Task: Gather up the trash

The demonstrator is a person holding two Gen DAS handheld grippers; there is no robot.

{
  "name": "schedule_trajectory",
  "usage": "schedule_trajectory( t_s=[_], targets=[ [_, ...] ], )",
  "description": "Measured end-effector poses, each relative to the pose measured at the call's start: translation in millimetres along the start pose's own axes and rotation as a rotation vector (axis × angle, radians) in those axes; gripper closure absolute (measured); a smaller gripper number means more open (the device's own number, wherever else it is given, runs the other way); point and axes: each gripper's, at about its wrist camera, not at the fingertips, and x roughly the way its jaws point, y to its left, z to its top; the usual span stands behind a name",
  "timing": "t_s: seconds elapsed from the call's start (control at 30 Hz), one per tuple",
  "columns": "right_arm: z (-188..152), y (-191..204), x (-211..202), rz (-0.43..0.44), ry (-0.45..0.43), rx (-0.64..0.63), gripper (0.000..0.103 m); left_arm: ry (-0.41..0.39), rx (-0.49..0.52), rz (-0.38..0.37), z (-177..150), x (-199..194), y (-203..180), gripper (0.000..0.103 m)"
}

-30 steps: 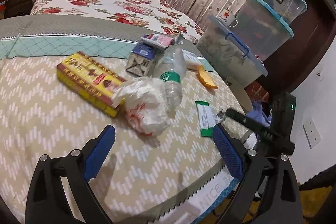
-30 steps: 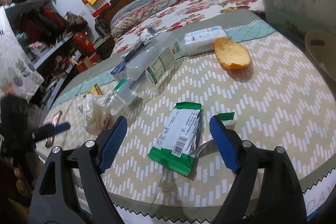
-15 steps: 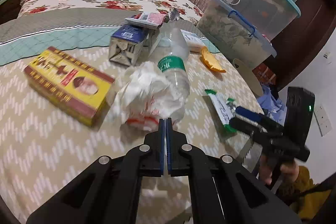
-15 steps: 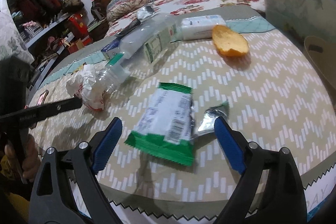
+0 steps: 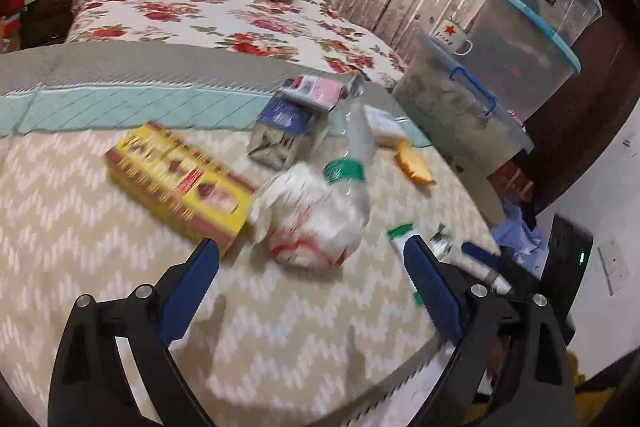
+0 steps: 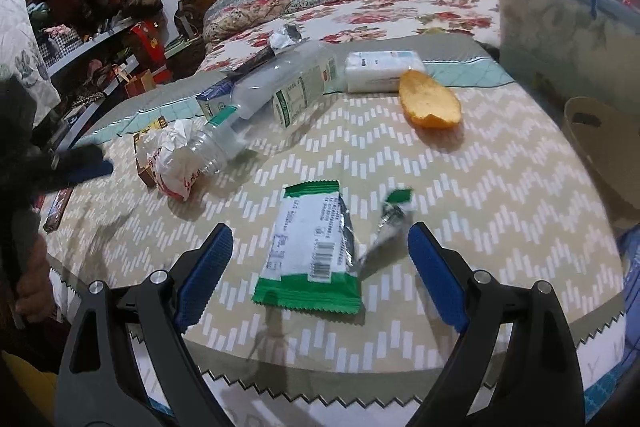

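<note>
Right wrist view: right gripper (image 6: 320, 263) spread wide, empty, straddling the green wrapper (image 6: 310, 251) flat on the table (image 6: 500, 195). Foil scrap (image 6: 390, 223) just beside wrapper, also between the pads. Basket (image 6: 600, 143) sits off the table edge beyond the wrapper, likely the drop point. Left gripper (image 5: 312, 287) jaws opening, nothing between them, aimed at the crumpled bag (image 5: 308, 227) lying against the bottle (image 5: 352, 163), well apart from wrapper. Probably one pick per hand.

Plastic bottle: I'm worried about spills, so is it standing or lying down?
Lying down: the plastic bottle rests lengthwise on the quilt.
</note>
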Motion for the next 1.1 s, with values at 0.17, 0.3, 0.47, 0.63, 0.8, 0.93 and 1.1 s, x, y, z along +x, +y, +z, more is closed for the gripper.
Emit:
schedule_trajectory(
  t_s=[0.17, 0.3, 0.47, 0.63, 0.8, 0.93, 1.1],
  targets=[
    [-9, -8, 0, -0.023, 0.028, 0.022, 0.014, 0.016, 0.097, 0.059, 18, 35, -17, 0.014],
    [-8, -10, 7, -0.020, 0.050, 0.026, 0.013, 0.046, 0.203, 0.137, 14, 55, -28, 0.056],
    [-9, 1, 23, -0.046, 0.092, -0.041, 0.019, 0.013, 0.167, 0.105, 5, 31, -19, 0.087],
    [-12, 18, 25, -0.058, 0.076, -0.161, 0.065, 0.011, 0.081, 0.024, -11, 1, -2, 0.087],
    [-10, 11, 13, -0.005, 0.033, -0.117, 0.081, 0.008, 0.068, -0.074, -16, -15, -15, 0.087],
    [-5, -6, -5, 0.007, -0.031, -0.043, 0.081, 0.011, 0.133, -0.130, -6, -13, -46, 0.087],
    [-5, -41, -14, -0.023, -0.059, 0.044, 0.081, 0.053, 0.213, -0.210, 16, 20, -94, 0.087]
  ],
)
